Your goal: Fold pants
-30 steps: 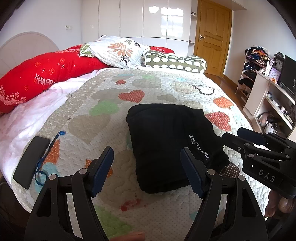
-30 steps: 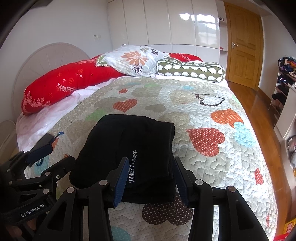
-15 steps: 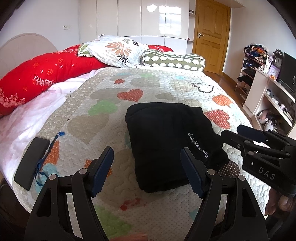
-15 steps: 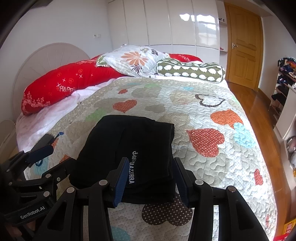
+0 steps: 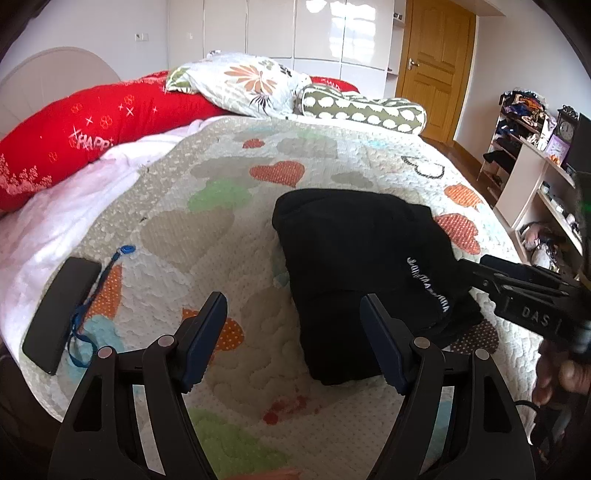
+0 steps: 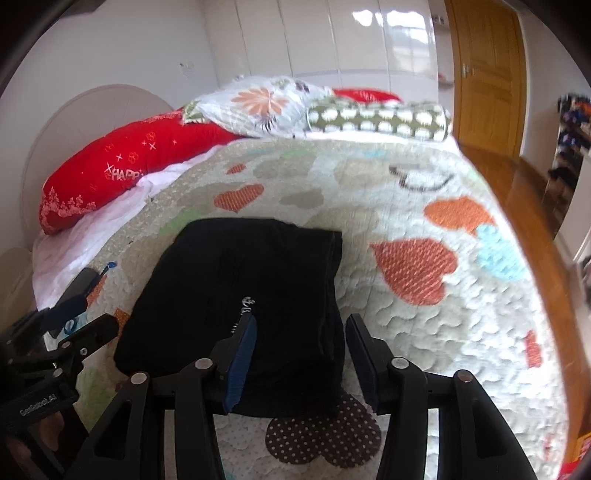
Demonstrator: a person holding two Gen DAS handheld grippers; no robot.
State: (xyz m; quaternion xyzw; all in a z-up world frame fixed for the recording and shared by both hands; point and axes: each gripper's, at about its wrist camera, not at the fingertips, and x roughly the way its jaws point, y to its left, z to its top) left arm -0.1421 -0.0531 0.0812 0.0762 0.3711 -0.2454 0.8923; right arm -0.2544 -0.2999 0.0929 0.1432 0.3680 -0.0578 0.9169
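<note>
Folded black pants (image 5: 354, 258) on quilt (image 5: 221, 221), right hand-held gripper (image 6: 301, 354) opening, seemingly above them

Folded pants (image 5: 354, 258): matt black knit cloth, soft, with white printed lettering. Quilt (image 5: 229, 206): stitched, puckered cotton-like cloth, dotted heart patches, matt. Long pillow (image 5: 74, 129), upper left of the frame: red cloth with a slight sheen. Wardrobe doors (image 5: 317, 29): glossy white, mirror-like reflections. Door (image 5: 436, 62): varnished wood. Left hand-held gripper (image 5: 291, 343): matt black plastic arms, ribbed blue pads, small metal pins.
</note>
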